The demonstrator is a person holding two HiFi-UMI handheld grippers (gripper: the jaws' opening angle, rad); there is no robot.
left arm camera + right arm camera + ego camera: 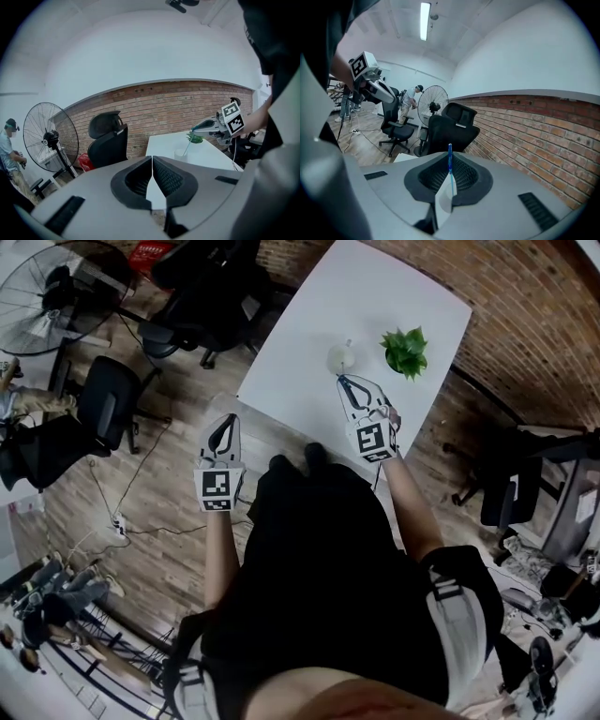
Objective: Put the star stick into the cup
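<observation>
The star stick [449,161] is a thin blue rod, and my right gripper [450,159] is shut on it with the rod standing up between the pads. In the left gripper view the stick [187,148] slants down from the right gripper [208,126] to the white cup [180,153]; whether its lower end is inside the cup I cannot tell. In the head view the right gripper [345,382] hovers just short of the cup [341,358] on the white table [309,343]. My left gripper [225,425] is off the table's near-left corner, its jaws [152,161] shut on nothing.
A small green potted plant [405,351] stands just right of the cup. Black office chairs [202,282] crowd the table's far-left side, and a floor fan [56,292] stands beyond. A brick wall [525,324] runs along the right. Cables cross the wood floor [141,474].
</observation>
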